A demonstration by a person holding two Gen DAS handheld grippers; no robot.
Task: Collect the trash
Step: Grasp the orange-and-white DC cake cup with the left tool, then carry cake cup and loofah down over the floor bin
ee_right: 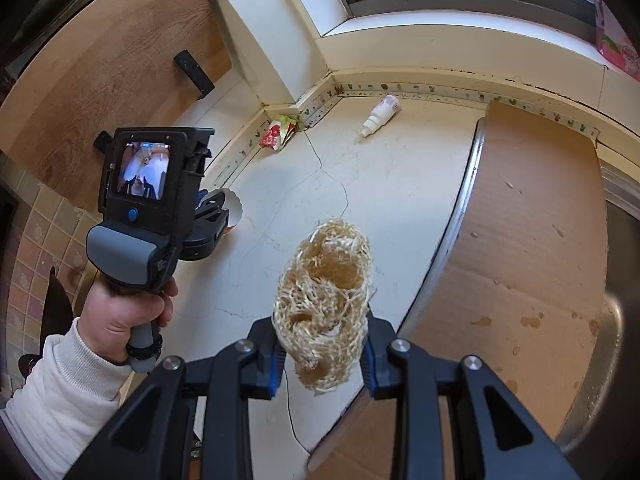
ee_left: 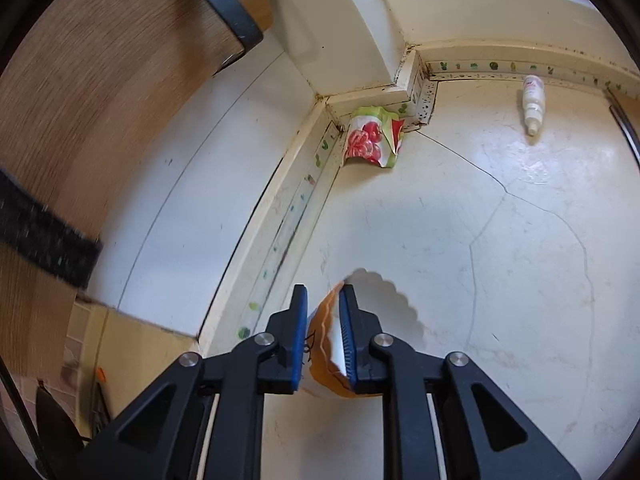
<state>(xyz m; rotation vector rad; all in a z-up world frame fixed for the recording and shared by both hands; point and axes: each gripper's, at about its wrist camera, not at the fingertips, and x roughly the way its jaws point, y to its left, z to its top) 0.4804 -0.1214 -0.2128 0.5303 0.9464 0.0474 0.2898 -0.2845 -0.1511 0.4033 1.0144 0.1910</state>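
Note:
My left gripper (ee_left: 323,292) is shut on a paper baking cup (ee_left: 326,344), orange outside and white inside with a scalloped rim, pinched flat between the blue pads above the white counter (ee_left: 480,240). The right wrist view shows that gripper (ee_right: 212,208) with the cup (ee_right: 234,210), held by a hand (ee_right: 120,316). My right gripper (ee_right: 323,320) is shut on a straw-coloured fibrous scrubber (ee_right: 326,280), which hides its fingertips. A crumpled wrapper with red fruit print (ee_left: 374,138) (ee_right: 276,134) lies in the counter's far corner. A small white bottle (ee_left: 534,104) (ee_right: 380,114) lies on its side near the back wall.
A brown cardboard sheet (ee_right: 520,260) covers the metal sink at the right. A wooden cupboard door with a black handle (ee_left: 224,12) hangs at the upper left. A window sill and dark frame (ee_right: 460,0) run along the back. Tiled floor (ee_right: 36,240) shows below the counter's left edge.

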